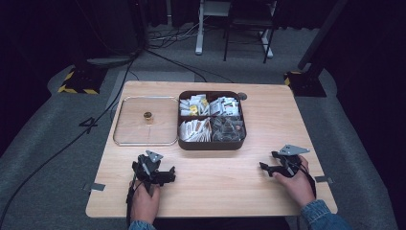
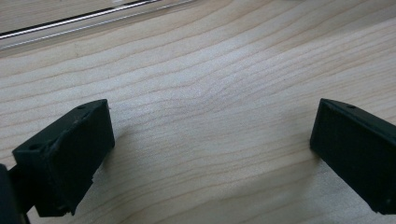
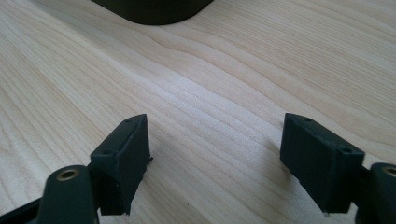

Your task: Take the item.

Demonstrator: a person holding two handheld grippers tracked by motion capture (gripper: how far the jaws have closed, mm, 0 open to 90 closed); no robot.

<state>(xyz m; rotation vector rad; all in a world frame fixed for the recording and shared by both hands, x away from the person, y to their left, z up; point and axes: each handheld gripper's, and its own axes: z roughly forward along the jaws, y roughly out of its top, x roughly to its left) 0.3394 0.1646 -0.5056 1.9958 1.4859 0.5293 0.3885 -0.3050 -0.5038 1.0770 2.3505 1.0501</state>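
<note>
A dark brown box (image 1: pixel 211 143) with several compartments of small packets stands at the table's middle back. Its clear lid (image 1: pixel 145 121), with a small brass knob (image 1: pixel 148 116), lies flat to the box's left. My left gripper (image 1: pixel 154 165) rests on the wood near the front left, jaws wide apart with bare wood between them (image 2: pixel 212 135). On the front right the right gripper (image 1: pixel 273 161) lies on the table, open too, nothing between its jaws (image 3: pixel 215 144). A corner of the box (image 3: pixel 154 11) shows ahead of it.
The wooden table (image 1: pixel 210 191) has bare wood between the two grippers. The lid's edge (image 2: pixel 70 21) shows at the top of the left gripper view. Grey tape tabs (image 1: pixel 97 187) mark the table's sides. Cables and stand feet sit on the floor behind.
</note>
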